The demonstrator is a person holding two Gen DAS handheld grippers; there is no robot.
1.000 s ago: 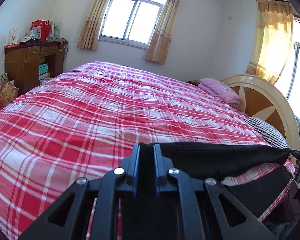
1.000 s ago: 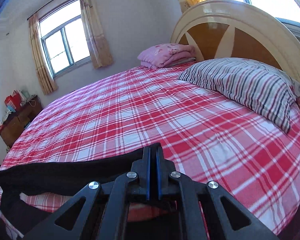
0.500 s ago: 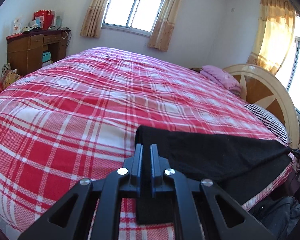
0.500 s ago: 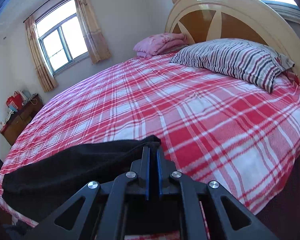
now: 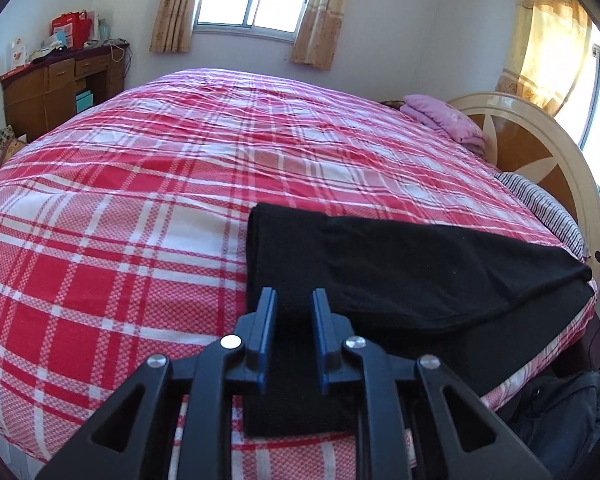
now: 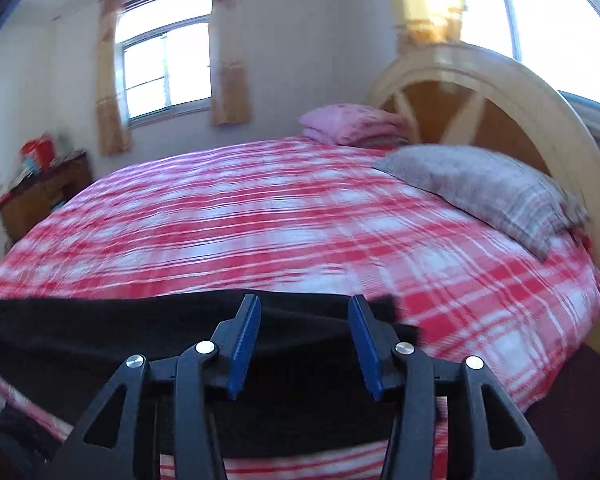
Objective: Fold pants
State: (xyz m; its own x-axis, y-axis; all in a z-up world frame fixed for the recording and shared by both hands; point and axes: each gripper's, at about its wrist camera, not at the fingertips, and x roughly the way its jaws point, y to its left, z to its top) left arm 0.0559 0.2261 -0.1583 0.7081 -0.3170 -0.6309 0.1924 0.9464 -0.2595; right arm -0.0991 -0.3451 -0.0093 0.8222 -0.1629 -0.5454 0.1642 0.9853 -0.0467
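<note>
Plaid bed [image 5: 140,208] bears black pants [image 5: 400,264] (folded), pillows [image 6: 488,196].

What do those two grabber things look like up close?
Both look alike. The left gripper and right gripper have black plastic frames with triangle-shaped holes, shiny silver screws, and two flat fingers with blue pads. No cables or hands show.

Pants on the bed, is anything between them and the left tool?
Nothing visible. The black pants lie folded on the plaid bed, directly under the left tool, whose jaws have just been opening with a gap between them. Pillows sit far off by the headboard.
</note>
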